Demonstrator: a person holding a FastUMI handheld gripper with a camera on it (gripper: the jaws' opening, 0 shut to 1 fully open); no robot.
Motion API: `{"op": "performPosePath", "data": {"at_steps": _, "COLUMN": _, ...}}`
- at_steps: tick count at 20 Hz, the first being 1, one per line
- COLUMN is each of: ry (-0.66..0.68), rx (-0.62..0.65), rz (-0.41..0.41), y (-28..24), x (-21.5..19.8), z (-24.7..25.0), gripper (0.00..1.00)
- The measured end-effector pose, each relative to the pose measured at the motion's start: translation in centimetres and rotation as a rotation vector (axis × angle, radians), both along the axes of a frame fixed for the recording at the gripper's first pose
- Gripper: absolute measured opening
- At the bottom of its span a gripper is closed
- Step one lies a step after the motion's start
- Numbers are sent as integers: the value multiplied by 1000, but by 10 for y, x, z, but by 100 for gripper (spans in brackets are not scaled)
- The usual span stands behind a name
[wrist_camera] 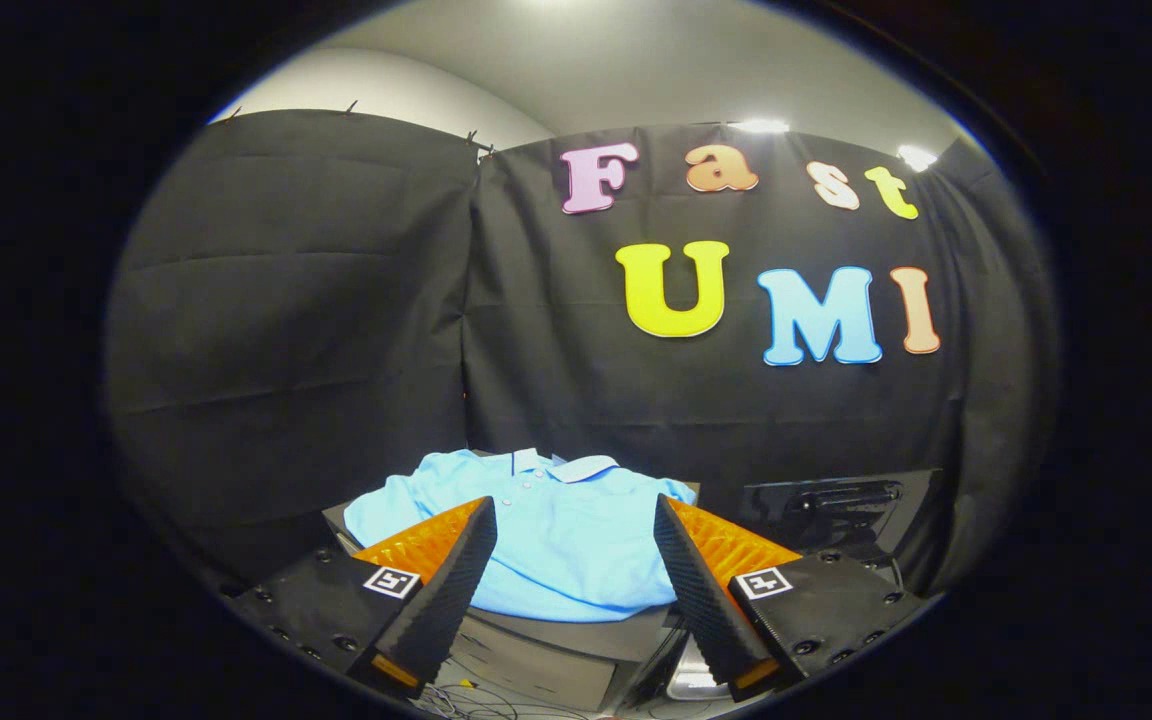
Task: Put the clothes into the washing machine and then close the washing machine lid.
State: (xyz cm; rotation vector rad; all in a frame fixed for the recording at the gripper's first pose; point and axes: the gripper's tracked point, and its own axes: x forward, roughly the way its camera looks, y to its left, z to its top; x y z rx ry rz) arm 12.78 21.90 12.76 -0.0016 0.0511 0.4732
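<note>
Gripper view, forward along the two fingers: I see the gripper (574,520) spread wide, its jaws parted and grasping nothing. Between the fingers and just beyond their tips, at twelve o'clock, lies a light blue polo shirt (561,535), collar away from me, spread flat on a dark raised surface (576,635). At two o'clock from the fingers, beside the shirt, stands a dark upright panel with a handle (841,505); I cannot tell whether it belongs to the washing machine.
</note>
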Motion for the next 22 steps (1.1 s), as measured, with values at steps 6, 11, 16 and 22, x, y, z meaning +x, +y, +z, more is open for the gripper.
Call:
{"op": "performPosePath", "data": {"at_steps": 6, "ry": 85, "rx": -47, "rz": 65, "y": 46, "x": 30, "z": -2, "gripper": 99}}
{"op": "performPosePath", "data": {"at_steps": 11, "ry": 197, "rx": -106, "rz": 156, "y": 90, "x": 55, "z": -19, "gripper": 98}}
{"op": "performPosePath", "data": {"at_steps": 16, "ry": 243, "rx": -185, "rz": 169, "y": 115, "x": 76, "z": -33, "gripper": 99}}
{"op": "performPosePath", "data": {"at_steps": 22, "ry": 334, "rx": -224, "rz": 156, "y": 132, "x": 116, "z": -50, "gripper": 98}}
